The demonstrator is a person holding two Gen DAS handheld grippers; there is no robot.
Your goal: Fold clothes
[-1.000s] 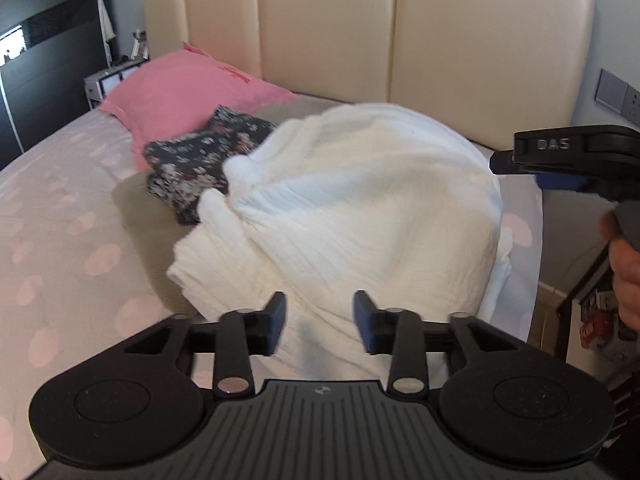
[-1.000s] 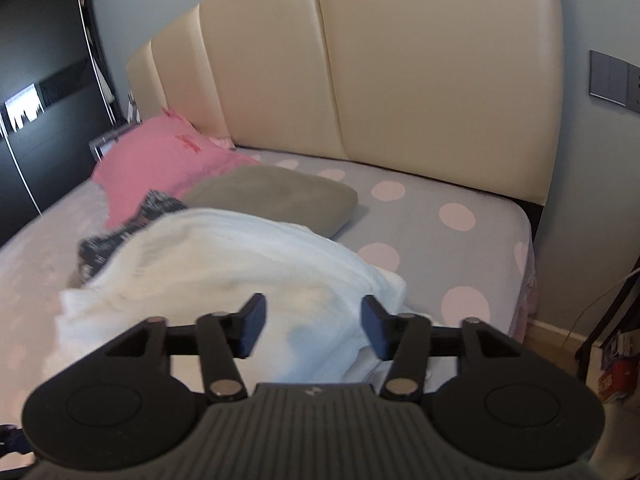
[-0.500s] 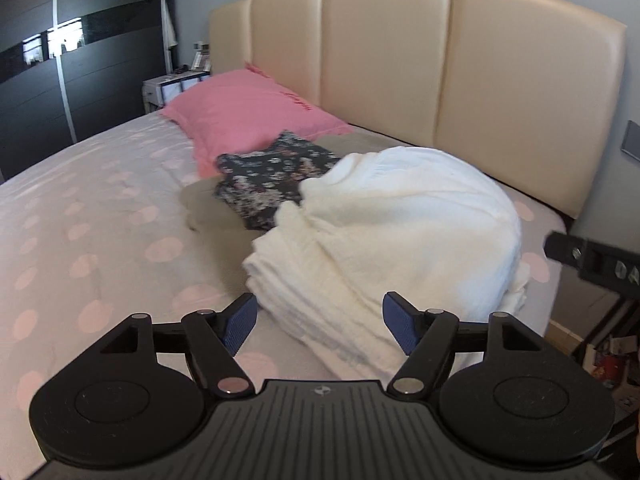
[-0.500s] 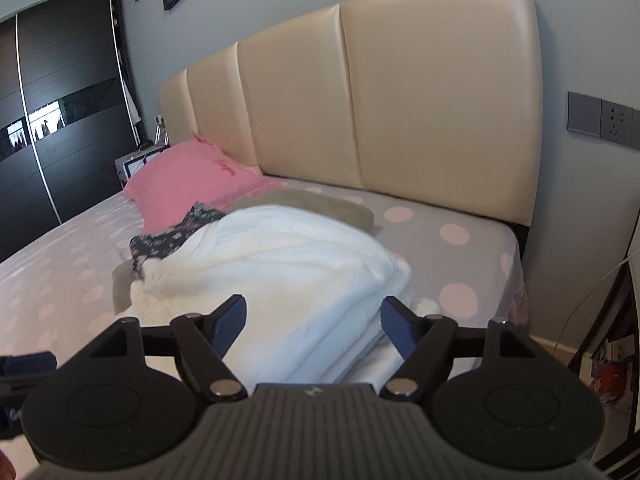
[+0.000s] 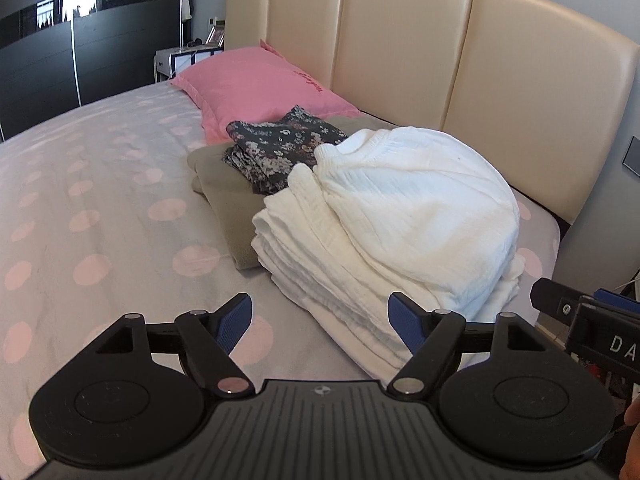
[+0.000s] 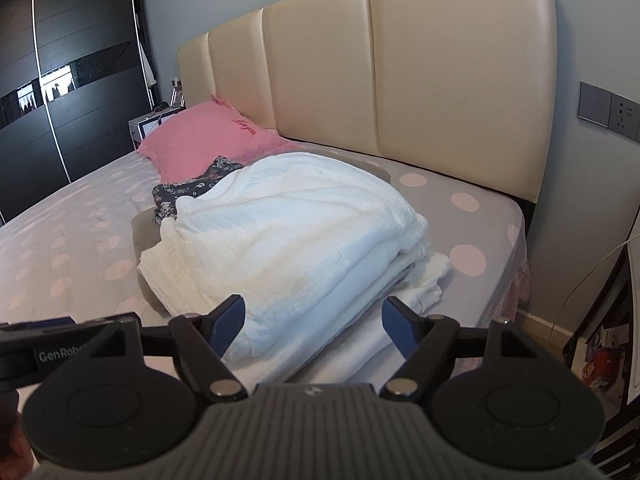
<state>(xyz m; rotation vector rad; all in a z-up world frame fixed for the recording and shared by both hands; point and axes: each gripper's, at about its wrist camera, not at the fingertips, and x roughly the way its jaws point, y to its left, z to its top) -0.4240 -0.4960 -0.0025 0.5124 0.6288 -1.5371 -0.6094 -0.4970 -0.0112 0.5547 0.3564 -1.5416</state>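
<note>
You have let go: left hand-held gripper (image 5: 320,318) is still spreading, right hand-held gripper (image 6: 312,322) released, both empty. The folded white garment (image 5: 404,216) lies beside the pink pillow (image 5: 256,84). Next needs another unfolded piece.

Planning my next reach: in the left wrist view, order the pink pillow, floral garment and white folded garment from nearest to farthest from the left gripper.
1. White folded garment: just ahead of the left gripper, toward its right finger.
2. Floral garment: behind it, on the olive cushion.
3. Pink pillow: farthest, by the headboard.
</note>
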